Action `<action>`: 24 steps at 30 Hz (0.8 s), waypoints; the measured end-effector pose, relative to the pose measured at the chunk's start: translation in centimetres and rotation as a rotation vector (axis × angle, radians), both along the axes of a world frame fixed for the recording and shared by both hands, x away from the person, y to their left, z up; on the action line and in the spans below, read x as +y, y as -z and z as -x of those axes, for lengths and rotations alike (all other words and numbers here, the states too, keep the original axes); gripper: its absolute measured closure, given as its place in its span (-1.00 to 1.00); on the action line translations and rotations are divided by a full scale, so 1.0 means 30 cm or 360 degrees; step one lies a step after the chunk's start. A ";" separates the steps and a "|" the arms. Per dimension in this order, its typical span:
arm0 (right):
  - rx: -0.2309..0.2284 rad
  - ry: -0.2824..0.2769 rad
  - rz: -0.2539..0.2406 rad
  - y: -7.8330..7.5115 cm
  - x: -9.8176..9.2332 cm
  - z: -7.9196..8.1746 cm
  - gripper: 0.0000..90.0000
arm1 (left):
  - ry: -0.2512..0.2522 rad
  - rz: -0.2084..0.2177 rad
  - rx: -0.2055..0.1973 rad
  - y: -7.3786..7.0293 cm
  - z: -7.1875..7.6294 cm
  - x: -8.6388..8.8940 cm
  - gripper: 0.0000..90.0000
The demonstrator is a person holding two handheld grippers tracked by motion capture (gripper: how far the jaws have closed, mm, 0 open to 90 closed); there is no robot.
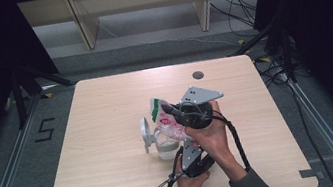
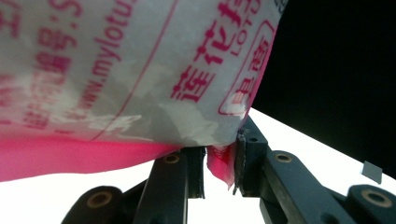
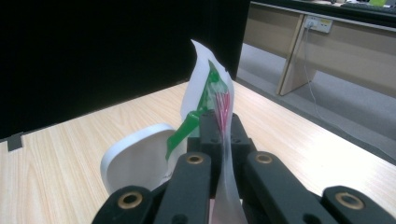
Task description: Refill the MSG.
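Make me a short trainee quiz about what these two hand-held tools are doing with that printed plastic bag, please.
1. True or false: the right tool is clamped on the bag.
2. What stands on the table just below the bag? A) a clear container with a white flip lid, B) a metal pan, C) a cardboard box.
3. What colour is the bag edge pinched by the left tool?

Key:
1. True; its jaws are shut on the bag's thin edge by the green band.
2. A, the container, its lid open.
3. Pink, at the bag's lower corner.
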State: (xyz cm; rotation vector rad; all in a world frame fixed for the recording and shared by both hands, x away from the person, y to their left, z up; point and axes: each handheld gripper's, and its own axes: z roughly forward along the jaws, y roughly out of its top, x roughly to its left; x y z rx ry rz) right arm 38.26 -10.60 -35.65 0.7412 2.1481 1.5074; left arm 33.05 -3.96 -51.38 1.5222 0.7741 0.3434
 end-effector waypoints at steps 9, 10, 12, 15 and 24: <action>-0.0021 -0.0021 0.0008 0.000 0.000 -0.005 1.00 | 0.0002 -0.0003 -0.0002 0.000 -0.002 0.001 0.69; -0.0011 -0.0010 -0.0017 0.001 0.002 -0.001 1.00 | 0.0004 0.0001 0.0001 -0.001 -0.002 0.000 0.69; -0.0030 -0.0024 0.0009 -0.001 -0.001 -0.005 1.00 | -0.0007 -0.0014 0.0003 -0.003 0.001 -0.002 0.69; -0.0028 -0.0035 -0.0003 0.000 0.001 -0.006 1.00 | 0.0005 0.0001 0.0000 -0.001 -0.004 -0.003 0.69; -0.0004 -0.0006 0.0009 0.004 0.006 -0.002 1.00 | -0.0002 0.0001 -0.0003 0.000 -0.006 -0.009 0.69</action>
